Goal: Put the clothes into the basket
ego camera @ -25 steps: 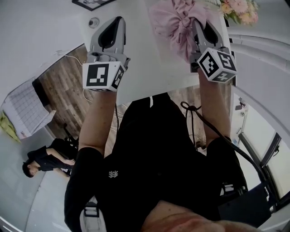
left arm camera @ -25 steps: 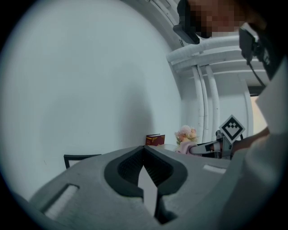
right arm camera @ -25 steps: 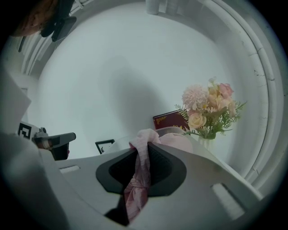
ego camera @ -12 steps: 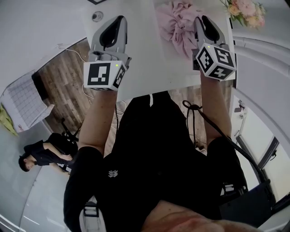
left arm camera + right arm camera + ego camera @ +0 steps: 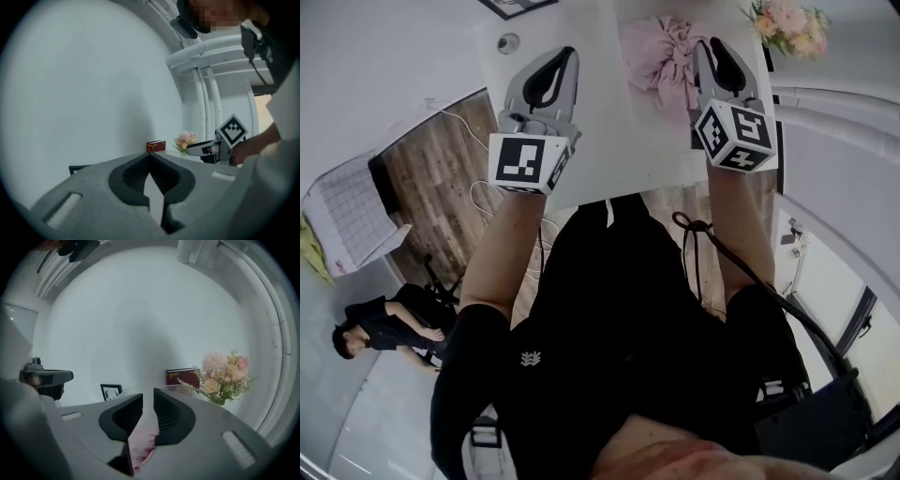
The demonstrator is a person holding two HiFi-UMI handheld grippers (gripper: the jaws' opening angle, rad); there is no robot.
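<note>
A crumpled pink cloth (image 5: 661, 56) lies bunched over the white table (image 5: 609, 141), against the left side of my right gripper (image 5: 706, 47). In the right gripper view the pink cloth (image 5: 143, 444) fills the narrow gap low between the jaws, so my right gripper (image 5: 147, 397) is shut on it. My left gripper (image 5: 565, 54) hovers over the table's left part, apart from the cloth. Its jaw tips meet with nothing between them (image 5: 150, 157). No basket shows in any view.
A bunch of pale flowers (image 5: 787, 23) stands at the table's far right corner, with a red book (image 5: 180, 377) beside it. A framed picture (image 5: 111, 392) and a small round object (image 5: 508, 42) sit at the far left. A person (image 5: 384, 323) sits on the floor below left.
The right gripper has rolled a little and the pink cloth now sits more compactly beside it. The left gripper has shifted slightly to the right.
</note>
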